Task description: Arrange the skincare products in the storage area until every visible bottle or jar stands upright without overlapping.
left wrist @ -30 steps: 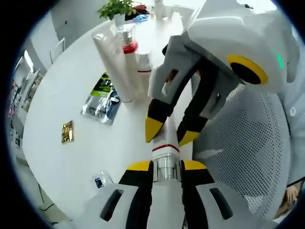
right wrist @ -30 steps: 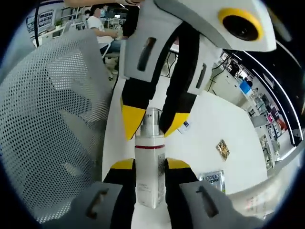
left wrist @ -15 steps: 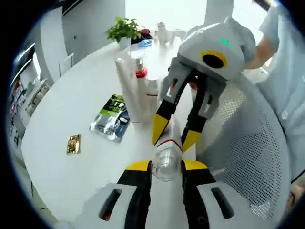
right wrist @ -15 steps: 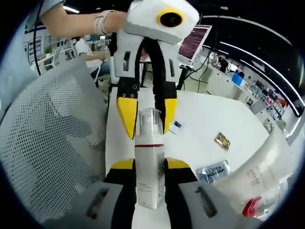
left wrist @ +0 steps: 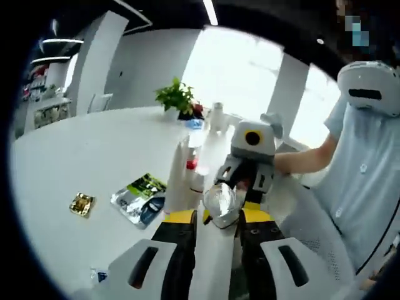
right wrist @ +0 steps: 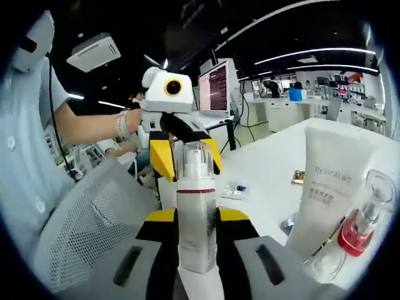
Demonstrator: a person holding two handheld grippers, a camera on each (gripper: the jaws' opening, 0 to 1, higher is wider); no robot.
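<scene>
Now that the bottle (right wrist: 197, 219) has swung from lying over the surface (left wrist: 75, 156) to near upright, right tool (right wrist: 197, 226) clamps its body, left tool (left wrist: 215, 226) grips its clear cap, so it looks ready to set down beside the tube (right wrist: 328, 187).

Two close views face across one bottle (right wrist: 197, 215).

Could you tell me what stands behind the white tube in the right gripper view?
A clear bottle with a red collar stands behind the white tube, which covers its lower part.
</scene>
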